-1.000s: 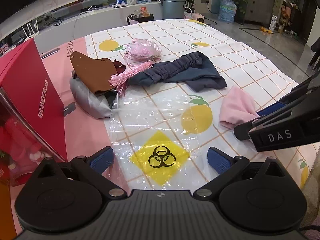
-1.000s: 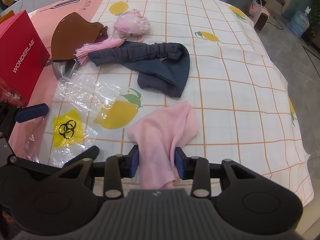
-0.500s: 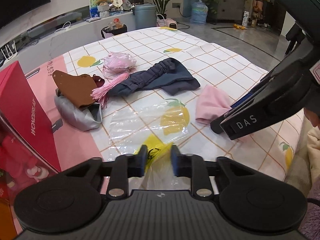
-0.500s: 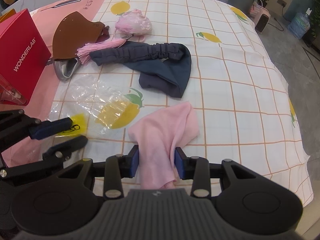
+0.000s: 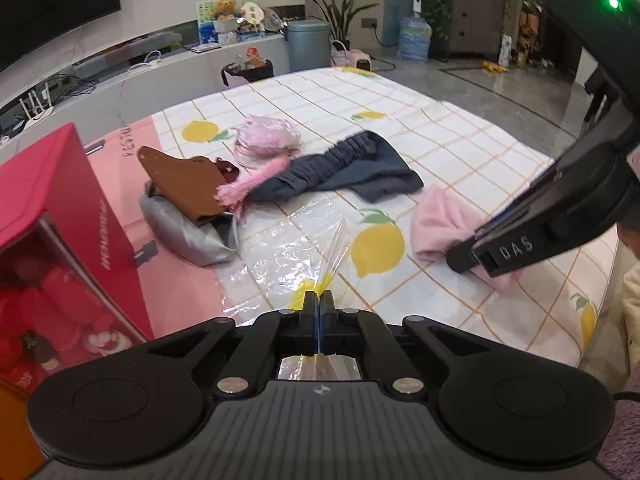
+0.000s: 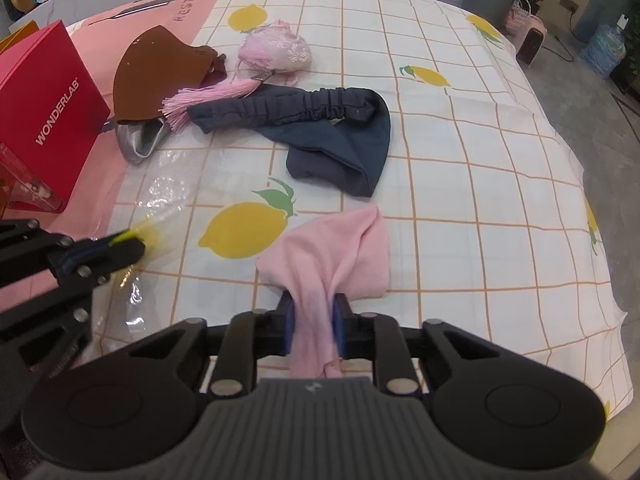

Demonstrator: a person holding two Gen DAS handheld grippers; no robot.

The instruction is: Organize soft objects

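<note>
Open cloth (image 6: 500, 184) right of hat (image 6: 340, 140).

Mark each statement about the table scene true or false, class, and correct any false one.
1. The left gripper is shut on the clear plastic bag. True.
2. The right gripper holds the navy cloth. False: its closing jaws pinch the pink cloth; the navy cloth lies loose beyond it.
3. The red box reads WONDERLAB. True.
4. The pink tassel lies on the lemon print. False: it lies between the brown piece and the navy cloth.
</note>
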